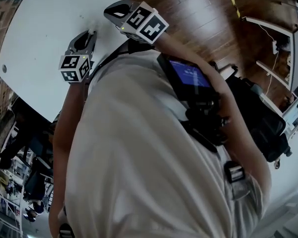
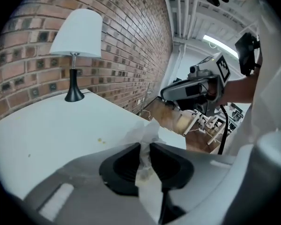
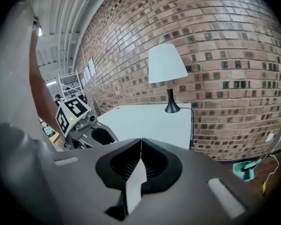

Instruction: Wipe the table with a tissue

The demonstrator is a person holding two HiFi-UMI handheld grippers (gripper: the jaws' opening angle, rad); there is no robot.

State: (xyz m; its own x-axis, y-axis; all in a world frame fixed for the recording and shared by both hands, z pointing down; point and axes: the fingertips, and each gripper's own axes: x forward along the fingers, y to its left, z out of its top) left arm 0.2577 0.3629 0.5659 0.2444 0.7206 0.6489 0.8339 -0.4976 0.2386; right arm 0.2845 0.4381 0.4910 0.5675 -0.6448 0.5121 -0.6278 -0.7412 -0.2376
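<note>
Left gripper (image 2: 145, 148) up close: tissue (image 2: 148, 131) is being pinched in nearly closed jaws, over the table (image 2: 47, 135), well apart from the lamp (image 2: 77, 34). Right gripper (image 3: 140, 142) is being held shut, empty. Risk tbh: tissue being torn loose by hard pressing.

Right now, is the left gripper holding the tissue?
Yes, the left gripper view shows the white tissue pinched between the left gripper's fingers, its crumpled end sticking out past them.
</note>
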